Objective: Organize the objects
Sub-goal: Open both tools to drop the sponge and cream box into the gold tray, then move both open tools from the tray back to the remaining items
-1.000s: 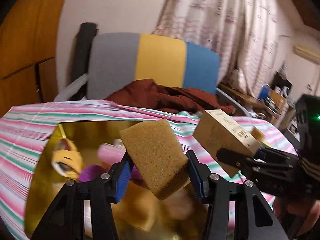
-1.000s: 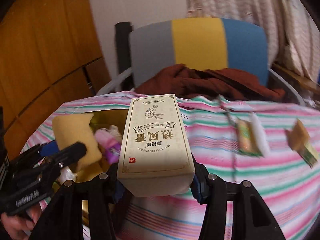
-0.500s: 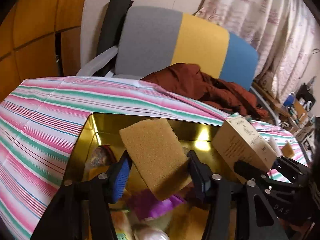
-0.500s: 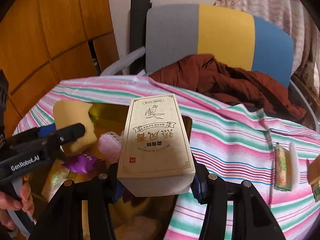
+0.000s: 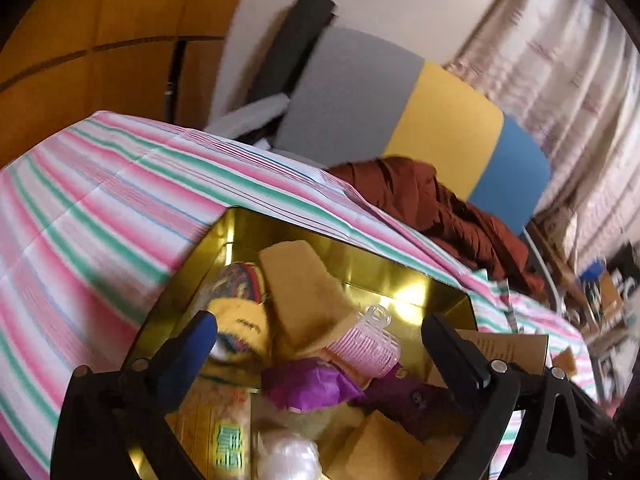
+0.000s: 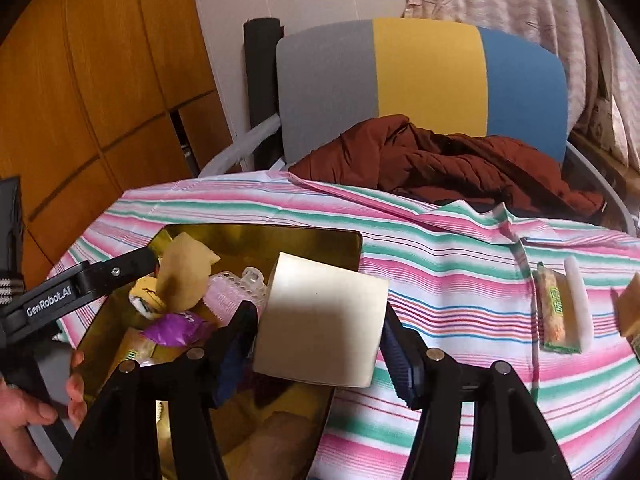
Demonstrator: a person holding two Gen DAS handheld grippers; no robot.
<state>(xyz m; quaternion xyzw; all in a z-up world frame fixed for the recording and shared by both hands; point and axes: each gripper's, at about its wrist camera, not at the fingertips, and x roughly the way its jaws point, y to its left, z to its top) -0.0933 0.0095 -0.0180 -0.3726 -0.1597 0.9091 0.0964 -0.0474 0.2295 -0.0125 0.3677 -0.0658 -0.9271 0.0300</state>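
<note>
A table draped in a pink, green and white striped cloth (image 6: 460,280) is filling both views, with a grey, yellow and blue chair back (image 6: 424,80) standing behind it and a rust-brown jacket (image 6: 448,164) lying heaped on the seat. A gold metal tin (image 5: 384,268) is sitting on the cloth, crowded with small goods.

The left gripper (image 5: 320,332) is hanging over the tin with its jaws swinging out to their widest, and nothing is lying between the pads. Past its fingertips, the tan sponge (image 5: 304,292) is sitting inside the tin, leaning toward the far wall, free of both fingers. Just beside the sponge, a pink hair roller (image 5: 366,346) is lying on its side, with a crumpled purple wrapper (image 5: 308,384) in front of it.

The right gripper (image 6: 316,328) is hovering at the tin's right edge, its jaws spreading apart around a cream cardboard box (image 6: 320,320). The box is sitting between the blue pads, tilted, with its lower part over the tin; whether the pads are pressing on it cannot be told. A hand (image 6: 24,412) is gripping the left tool's handle at the lower left of the right view.

Out on the cloth to the right, well apart from the tin, a green snack packet (image 6: 556,312) is lying against a white bar (image 6: 578,300).
</note>
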